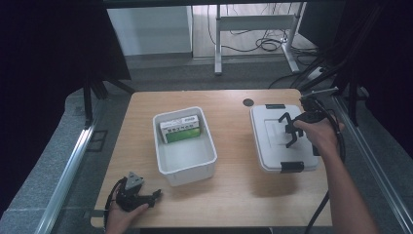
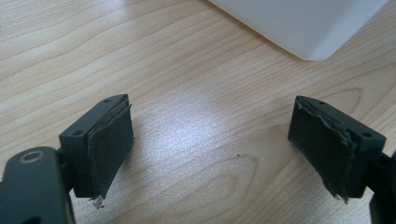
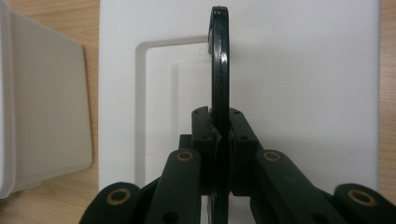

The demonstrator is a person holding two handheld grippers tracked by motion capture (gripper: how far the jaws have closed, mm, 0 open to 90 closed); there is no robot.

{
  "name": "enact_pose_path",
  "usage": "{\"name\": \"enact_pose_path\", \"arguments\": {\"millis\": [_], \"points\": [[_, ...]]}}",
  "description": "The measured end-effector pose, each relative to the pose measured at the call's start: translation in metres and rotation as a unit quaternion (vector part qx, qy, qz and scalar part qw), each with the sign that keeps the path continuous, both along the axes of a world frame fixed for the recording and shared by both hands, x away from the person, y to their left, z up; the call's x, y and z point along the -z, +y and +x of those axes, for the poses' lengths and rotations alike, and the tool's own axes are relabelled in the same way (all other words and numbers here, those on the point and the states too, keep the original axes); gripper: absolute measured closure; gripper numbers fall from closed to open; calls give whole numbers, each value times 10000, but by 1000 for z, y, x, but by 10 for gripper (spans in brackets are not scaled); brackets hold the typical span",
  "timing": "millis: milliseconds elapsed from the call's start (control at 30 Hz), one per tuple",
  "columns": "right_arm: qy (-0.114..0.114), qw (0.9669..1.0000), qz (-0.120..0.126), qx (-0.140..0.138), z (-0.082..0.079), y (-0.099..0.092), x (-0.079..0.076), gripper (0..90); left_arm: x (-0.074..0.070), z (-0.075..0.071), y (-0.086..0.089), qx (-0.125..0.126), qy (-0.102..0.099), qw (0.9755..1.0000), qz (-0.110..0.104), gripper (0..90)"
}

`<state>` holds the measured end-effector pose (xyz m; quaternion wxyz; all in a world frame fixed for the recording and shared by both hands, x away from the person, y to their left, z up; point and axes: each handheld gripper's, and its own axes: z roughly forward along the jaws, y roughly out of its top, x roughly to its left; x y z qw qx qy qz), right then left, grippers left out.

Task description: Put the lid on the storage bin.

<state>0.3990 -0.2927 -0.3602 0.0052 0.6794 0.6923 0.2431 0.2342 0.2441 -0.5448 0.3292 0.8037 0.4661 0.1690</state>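
A white lid (image 1: 265, 141) with a black handle (image 1: 287, 127) lies flat at the right of the wooden table (image 1: 234, 195). My right gripper (image 1: 292, 130) is shut on that handle from above. In the right gripper view the handle (image 3: 220, 60) stands edge-on between the closed jaws of the right gripper (image 3: 220, 126), over the lid (image 3: 303, 70). An open white bin (image 1: 185, 168) sits mid-table with a green box (image 1: 181, 129) at its far end. My left gripper (image 1: 155, 196) rests at the front left corner, open; the left gripper (image 2: 210, 149) has bare wood between its pads (image 2: 112, 149).
Black clips (image 1: 292, 166) sit on the lid's near and far edges. A round hole (image 1: 248, 102) marks the table's far side. The bin's corner (image 2: 303, 23) is just ahead of the left gripper, and the bin's wall (image 3: 46, 107) lies left of the lid.
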Motion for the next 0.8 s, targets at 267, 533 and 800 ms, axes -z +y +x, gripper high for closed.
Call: {"name": "enact_pose_path", "arguments": {"millis": [267,533,800], "points": [[-93,9998,77,-158,-2,9,-15,843,0,0,0,-3,-15,10000,4,136],[-169,9994,131,-283,-5,20,-25,843,0,0,0,-1,-11,10000,1,136],[-212,9989,245,-350,-6,27,-33,843,0,0,0,6,-3,10000,2,136]]}}
